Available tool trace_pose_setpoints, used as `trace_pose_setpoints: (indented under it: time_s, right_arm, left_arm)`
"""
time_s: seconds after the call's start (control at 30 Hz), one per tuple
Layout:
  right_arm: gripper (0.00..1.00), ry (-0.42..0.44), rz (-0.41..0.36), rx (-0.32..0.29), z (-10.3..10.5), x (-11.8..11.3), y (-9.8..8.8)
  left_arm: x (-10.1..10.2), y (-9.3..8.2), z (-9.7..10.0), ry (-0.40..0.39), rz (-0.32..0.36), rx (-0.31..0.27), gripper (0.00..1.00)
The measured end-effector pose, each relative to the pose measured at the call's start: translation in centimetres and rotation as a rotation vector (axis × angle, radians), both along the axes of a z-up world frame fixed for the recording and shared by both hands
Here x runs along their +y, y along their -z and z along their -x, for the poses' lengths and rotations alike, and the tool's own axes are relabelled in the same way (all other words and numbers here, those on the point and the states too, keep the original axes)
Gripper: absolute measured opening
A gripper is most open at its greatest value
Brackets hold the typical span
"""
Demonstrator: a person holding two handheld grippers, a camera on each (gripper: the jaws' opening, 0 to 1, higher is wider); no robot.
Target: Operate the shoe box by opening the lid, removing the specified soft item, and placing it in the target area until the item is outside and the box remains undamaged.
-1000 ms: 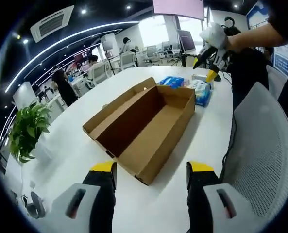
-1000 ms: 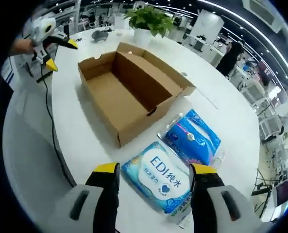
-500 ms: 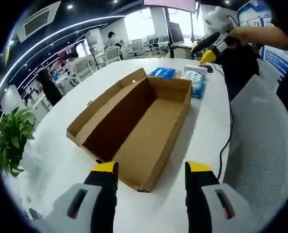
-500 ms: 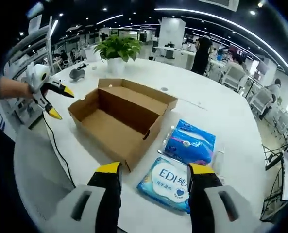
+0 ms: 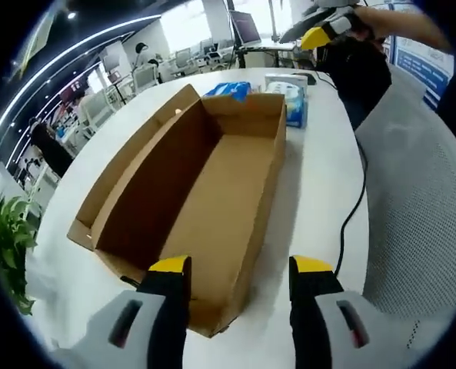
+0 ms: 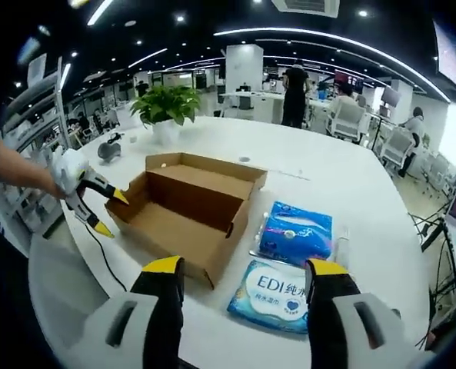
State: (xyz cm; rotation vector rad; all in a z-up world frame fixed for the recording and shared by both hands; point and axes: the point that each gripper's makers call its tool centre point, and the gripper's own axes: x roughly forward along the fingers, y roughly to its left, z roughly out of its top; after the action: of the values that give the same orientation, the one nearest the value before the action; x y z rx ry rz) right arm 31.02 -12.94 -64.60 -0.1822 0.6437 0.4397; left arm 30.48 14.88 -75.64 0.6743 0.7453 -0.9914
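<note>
Through the left gripper view: left gripper (image 5: 237,267) spread wide, holding nothing, over the near end of the lidless shoe box (image 5: 204,192) on the white table (image 5: 320,184) — wipe packs (image 5: 289,98) beyond. Right gripper view: right gripper (image 6: 245,270) parted, empty — packs just beside the box.

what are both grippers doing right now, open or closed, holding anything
Left gripper: open, holding nothing, jaws over the near end of the cardboard box.
Right gripper: open, holding nothing, above the tissue packs.

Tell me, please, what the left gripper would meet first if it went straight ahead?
Probably the near end of the open brown cardboard shoe box, just ahead of the left gripper; depth is uncertain.
</note>
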Motion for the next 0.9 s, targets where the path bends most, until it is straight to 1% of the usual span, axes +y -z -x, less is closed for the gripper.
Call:
trace_pose_setpoints:
  time_s: [0.07, 0.13, 0.2, 0.23, 0.27, 0.33, 0.4, 0.47, 0.5, 0.53, 0.57, 0.6, 0.63, 0.67, 0.77, 0.87, 0.9]
  right_arm:
    - [0.58, -0.012, 0.012, -0.002, 0.2, 0.2, 0.0]
    - [0.56, -0.022, 0.029, 0.003, 0.5, 0.4, 0.2]
    - [0.56, -0.021, 0.034, 0.003, 0.5, 0.5, 0.2]
    - [0.56, -0.011, 0.021, 0.002, 0.4, 0.5, 0.1]
    - [0.56, -0.007, 0.016, 0.002, 0.4, 0.5, 0.0]
    - [0.56, 0.014, -0.003, 0.007, 0.3, 0.4, 0.0]
    - [0.57, 0.028, -0.014, 0.007, 0.2, 0.3, -0.1]
    - [0.57, 0.035, -0.027, 0.005, 0.1, 0.4, -0.4]
    - [0.56, 0.039, -0.037, -0.003, 0.0, 0.5, -0.7]
    - [0.53, 0.027, -0.042, -0.060, -0.5, 0.8, -1.5]
    - [0.50, 0.022, -0.026, -0.118, -1.0, 0.8, -2.4]
    - [0.46, 0.029, -0.008, -0.118, -1.0, 0.5, -2.5]
    - [0.46, 0.036, -0.003, -0.094, -1.0, 0.5, -2.5]
    - [0.47, 0.058, 0.001, -0.055, -0.9, 0.2, -2.2]
    - [0.46, 0.071, -0.027, -0.076, -1.6, 0.3, -2.9]
    - [0.46, 0.070, -0.024, -0.063, -1.9, 0.5, -2.8]
    - [0.46, 0.066, -0.021, -0.061, -1.9, 0.7, -2.8]
  left_arm:
    - [0.1, 0.2, -0.2, -0.009, -0.002, 0.013, 0.50]
    - [0.1, 0.5, -0.3, -0.008, -0.013, 0.023, 0.50]
    - [0.3, 0.8, -0.4, 0.006, -0.028, 0.019, 0.46]
    - [0.4, 0.9, -0.5, 0.012, -0.039, 0.017, 0.42]
    - [0.5, 1.0, -0.5, 0.009, -0.036, 0.020, 0.38]
    - [0.3, 1.2, -0.5, -0.005, -0.022, 0.038, 0.37]
    - [0.4, 1.7, -0.5, -0.002, -0.035, 0.042, 0.37]
    - [0.3, 2.1, -0.3, 0.017, -0.048, 0.047, 0.37]
    - [0.5, 2.4, -0.3, 0.029, -0.068, 0.049, 0.35]
    - [0.6, 2.3, -0.5, 0.047, -0.084, 0.030, 0.32]
    - [0.8, 2.2, -0.8, 0.044, -0.090, 0.011, 0.27]
    - [0.8, 2.1, -0.9, 0.037, -0.085, 0.018, 0.25]
    - [0.7, 2.1, -0.9, 0.032, -0.070, 0.031, 0.25]
    - [0.7, 2.0, -0.9, 0.039, -0.072, 0.034, 0.25]
    - [0.6, 2.1, -0.9, 0.038, -0.079, 0.042, 0.25]
    - [0.6, 2.3, -0.8, 0.040, -0.091, 0.041, 0.24]
    - [0.7, 2.4, -0.7, 0.032, -0.105, 0.050, 0.23]
